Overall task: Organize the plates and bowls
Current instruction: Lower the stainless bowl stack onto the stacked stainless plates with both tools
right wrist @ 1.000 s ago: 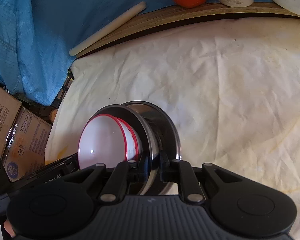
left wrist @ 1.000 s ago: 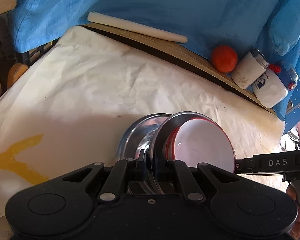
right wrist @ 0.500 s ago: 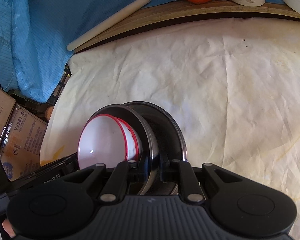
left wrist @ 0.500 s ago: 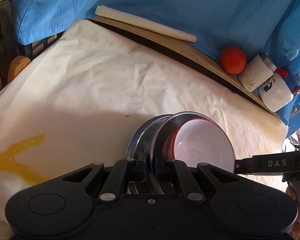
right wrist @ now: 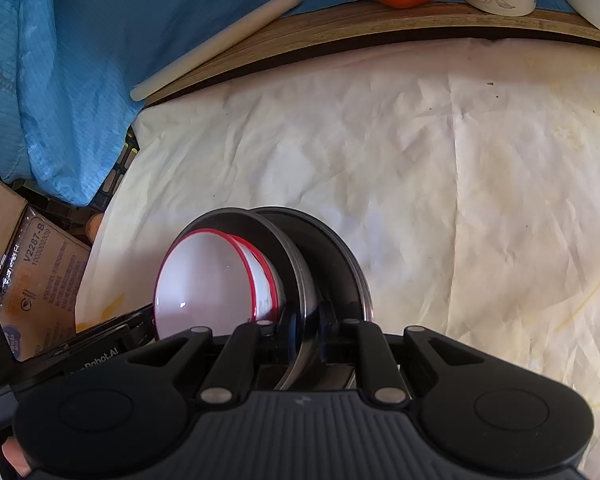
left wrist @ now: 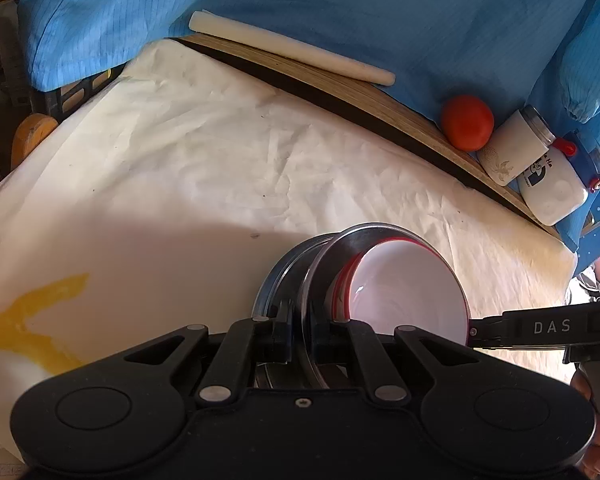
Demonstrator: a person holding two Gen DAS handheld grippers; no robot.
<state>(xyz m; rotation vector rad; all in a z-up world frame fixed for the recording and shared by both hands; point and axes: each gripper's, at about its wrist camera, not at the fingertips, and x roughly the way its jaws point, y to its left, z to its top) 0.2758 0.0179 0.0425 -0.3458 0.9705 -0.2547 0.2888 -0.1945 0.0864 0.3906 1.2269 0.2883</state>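
A stack of steel plates (left wrist: pixel 320 264) carries two nested white bowls with red rims (left wrist: pixel 408 292). My left gripper (left wrist: pixel 302 330) is shut on the rim of the steel plates. My right gripper (right wrist: pixel 306 330) is shut on the opposite rim of the same steel plates (right wrist: pixel 300 256), with the bowls (right wrist: pixel 212 276) to its left. The stack is held between both grippers above the cream cloth (left wrist: pixel 200 152). The right gripper's body (left wrist: pixel 548 328) shows at the right edge of the left wrist view.
A wooden board (left wrist: pixel 340 88) edges the far side, with a white rolling pin (left wrist: pixel 288 52), a red tomato (left wrist: pixel 467 122), a white cup (left wrist: pixel 514 152) and a white jar (left wrist: pixel 556 184). Blue cloth (left wrist: pixel 300 4) hangs behind. Cardboard boxes (right wrist: pixel 28 276) stand off the left edge.
Both grippers, with the stack held between them, have drawn back from the far board; the tomato and jars appear smaller and the cloth shows more.
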